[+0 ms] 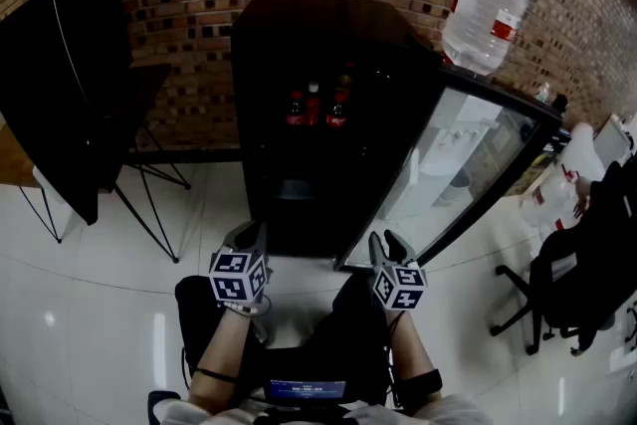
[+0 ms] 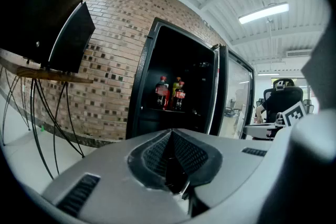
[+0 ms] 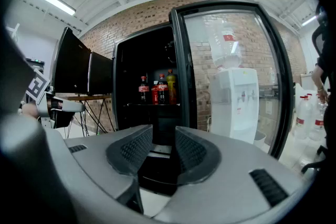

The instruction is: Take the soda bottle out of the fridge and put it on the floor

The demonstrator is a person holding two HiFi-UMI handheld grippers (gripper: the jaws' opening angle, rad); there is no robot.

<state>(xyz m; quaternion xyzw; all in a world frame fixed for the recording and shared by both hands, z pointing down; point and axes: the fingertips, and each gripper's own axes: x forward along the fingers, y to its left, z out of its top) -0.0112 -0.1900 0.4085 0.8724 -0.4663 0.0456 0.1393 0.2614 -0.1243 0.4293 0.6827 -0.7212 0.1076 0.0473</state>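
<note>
Three bottles stand on a shelf inside the open black fridge [image 1: 299, 35]: two red-labelled soda bottles [image 1: 297, 106] [image 1: 314, 102] and a third bottle [image 1: 338, 105] beside them. In the left gripper view the soda bottles [image 2: 161, 92] stand far ahead. The right gripper view shows them as well [image 3: 143, 90], next to a yellow bottle [image 3: 171, 86]. My left gripper [image 1: 247, 239] [image 2: 170, 136] is shut and holds nothing. My right gripper [image 1: 386, 249] [image 3: 164, 136] is open, its jaws empty. Both hang low in front of the fridge, well short of the shelf.
The glass fridge door [image 1: 468, 154] [image 3: 231, 76] stands swung open to the right. Behind it is a water dispenser with a big jug [image 1: 485, 10]. A dark screen on a thin-legged stand [image 1: 70, 75] is at the left. An office chair [image 1: 577, 264] and water jugs [image 1: 557, 194] sit at the right.
</note>
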